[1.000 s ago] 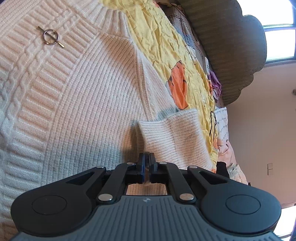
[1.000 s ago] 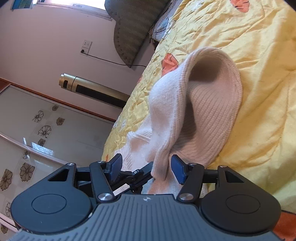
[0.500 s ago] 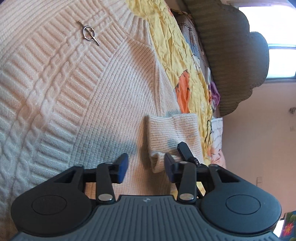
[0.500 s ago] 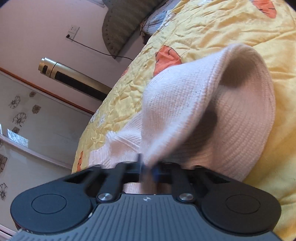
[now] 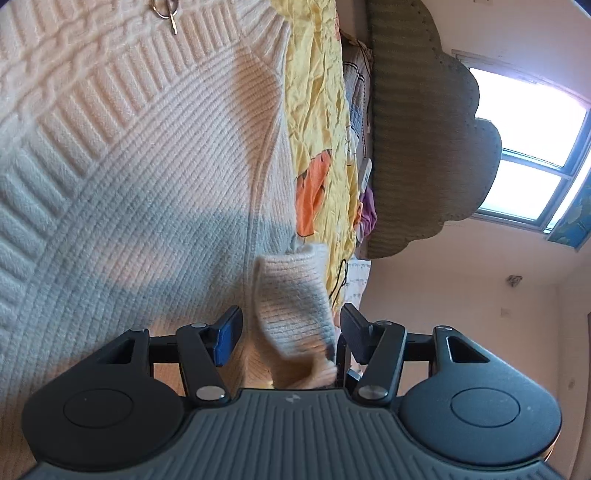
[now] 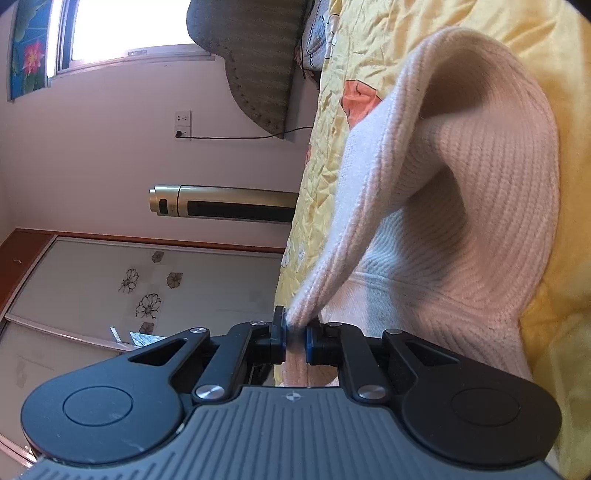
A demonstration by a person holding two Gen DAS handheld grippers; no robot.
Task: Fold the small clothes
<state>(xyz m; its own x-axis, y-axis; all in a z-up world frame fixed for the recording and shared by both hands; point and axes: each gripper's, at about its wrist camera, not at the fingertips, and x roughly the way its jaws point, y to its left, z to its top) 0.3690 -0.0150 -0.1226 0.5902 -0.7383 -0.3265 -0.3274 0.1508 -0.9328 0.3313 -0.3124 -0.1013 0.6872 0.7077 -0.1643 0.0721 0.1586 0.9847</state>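
Within the last second the left gripper (image 5: 290,330) has let go of the cuff (image 5: 295,302), which hangs loose between its spread jaws, while the right gripper (image 6: 294,341) has clamped the sweater (image 6: 461,229) sleeve just ahead, lifting it off the bed (image 6: 498,22), so the fold passes to that side.

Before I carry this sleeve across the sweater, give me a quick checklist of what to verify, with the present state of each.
1. Right hand-held gripper shut on the sleeve edge: ok.
2. Sleeve lifted off the yellow bedsheet in an arch: ok.
3. Left hand-held gripper open, gripping nothing: ok.
4. Ribbed cuff clear of the left gripper: not ok, it lies between the open fingers.
5. Sweater body flat: ok where visible.
6. Metal ring pin clear of the fold path: cannot tell.
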